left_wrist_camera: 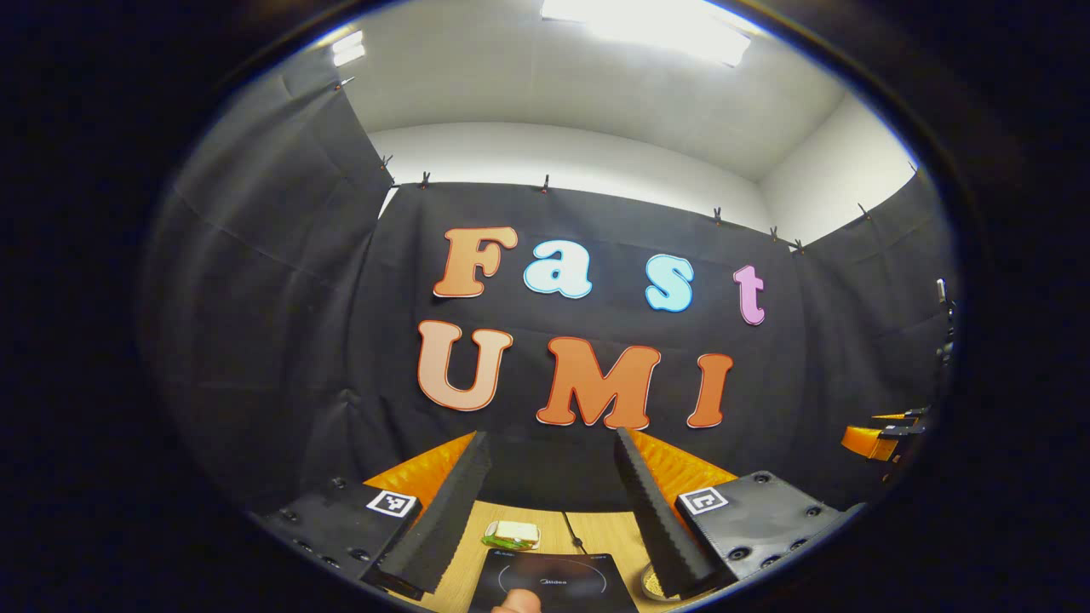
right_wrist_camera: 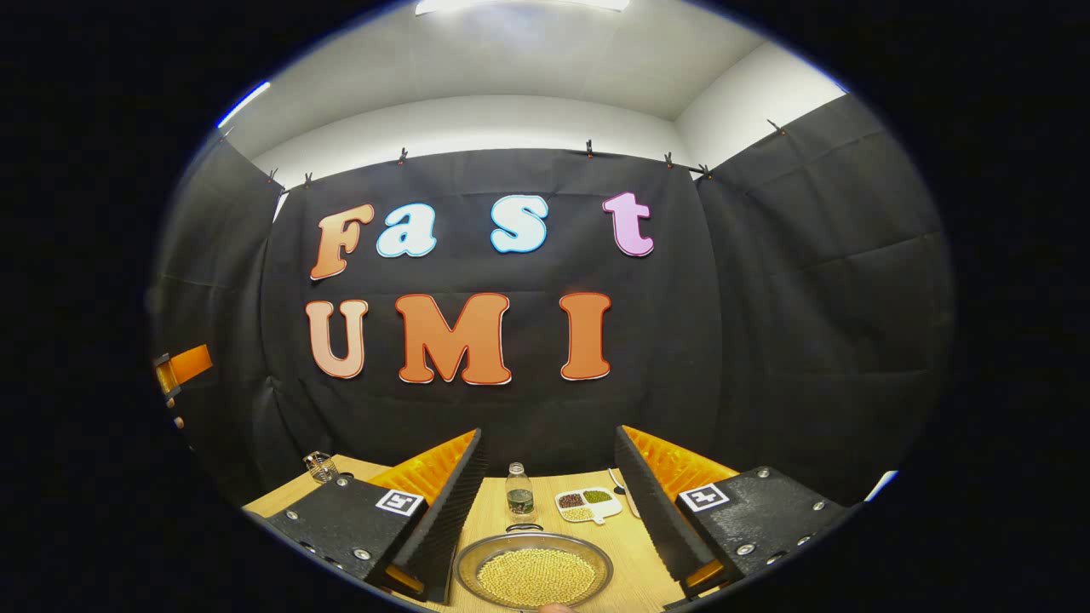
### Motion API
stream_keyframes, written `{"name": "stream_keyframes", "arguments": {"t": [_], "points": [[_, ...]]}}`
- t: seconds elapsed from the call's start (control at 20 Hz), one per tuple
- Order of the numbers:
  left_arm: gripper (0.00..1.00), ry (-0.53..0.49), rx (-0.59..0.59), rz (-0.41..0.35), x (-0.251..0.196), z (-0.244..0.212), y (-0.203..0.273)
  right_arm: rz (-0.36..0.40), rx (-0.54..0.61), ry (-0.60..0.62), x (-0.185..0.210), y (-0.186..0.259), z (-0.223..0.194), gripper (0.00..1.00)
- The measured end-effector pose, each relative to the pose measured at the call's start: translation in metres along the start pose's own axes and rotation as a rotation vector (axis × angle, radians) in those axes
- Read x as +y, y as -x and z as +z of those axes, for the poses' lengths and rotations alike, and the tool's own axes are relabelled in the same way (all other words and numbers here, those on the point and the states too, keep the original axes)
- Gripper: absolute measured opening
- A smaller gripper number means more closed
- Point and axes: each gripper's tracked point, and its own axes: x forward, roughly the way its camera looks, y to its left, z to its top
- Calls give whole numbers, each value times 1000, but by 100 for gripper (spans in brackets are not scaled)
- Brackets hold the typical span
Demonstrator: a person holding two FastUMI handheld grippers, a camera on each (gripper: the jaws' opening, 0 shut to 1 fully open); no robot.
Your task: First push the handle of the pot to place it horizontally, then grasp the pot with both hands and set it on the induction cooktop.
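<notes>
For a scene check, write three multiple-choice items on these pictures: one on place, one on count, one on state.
1. The induction cooktop in the left gripper view lies:
A. between that gripper's fingers
B. on the wall
C. on the bottle

2. Sections in the small dish behind the pot:
A. one
B. three
C. six

3. The right gripper is:
A. open
B. shut on the bottle
C. shut on the pot

Key: A, it shows low between the two fingers; B, three fillings show; A, the fingers stand apart, with the pot and bottle untouched between them.
</notes>
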Motion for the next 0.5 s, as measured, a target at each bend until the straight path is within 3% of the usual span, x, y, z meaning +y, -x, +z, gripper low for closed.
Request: {"name": "stream_keyframes", "arguments": {"t": [0.5], "points": [[97, 12, 33, 5, 0, -6, -2, 24, 6, 30, 3, 4, -1, 93]]}}
